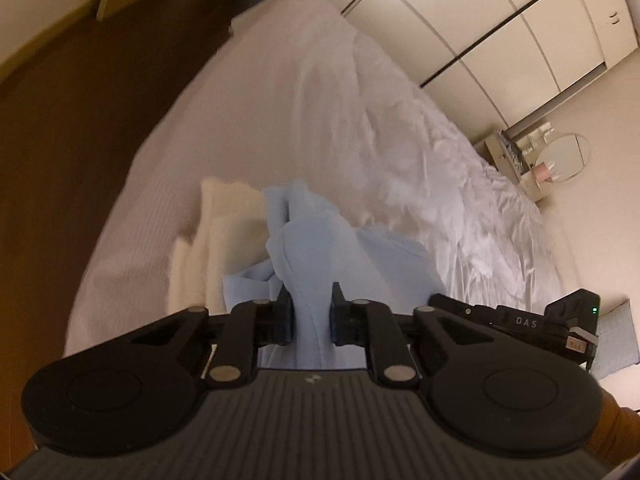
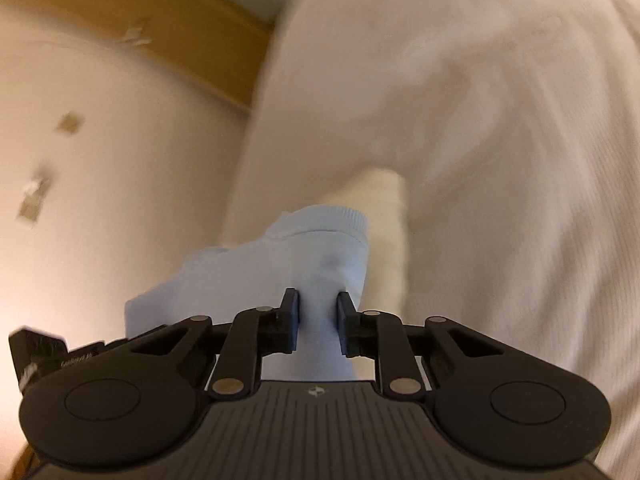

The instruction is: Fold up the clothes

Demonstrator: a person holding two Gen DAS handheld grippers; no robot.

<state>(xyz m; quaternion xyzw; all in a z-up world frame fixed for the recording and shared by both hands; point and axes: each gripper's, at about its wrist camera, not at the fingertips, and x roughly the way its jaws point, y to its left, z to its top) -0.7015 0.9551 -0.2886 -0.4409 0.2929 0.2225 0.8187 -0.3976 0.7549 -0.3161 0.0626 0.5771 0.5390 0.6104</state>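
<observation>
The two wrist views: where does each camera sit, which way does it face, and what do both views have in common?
Left wrist view: sits on the left tool, facing along the white bed toward a wardrobe; its fingers pinch the light blue garment; the other tool shows at right, with an orange sleeve.
Right wrist view: sits on the right tool, facing the bed's side and the wall; its fingers pinch the blue garment's ribbed end.
Shared: the blue garment, the cream folded cloth and the bed.
</observation>
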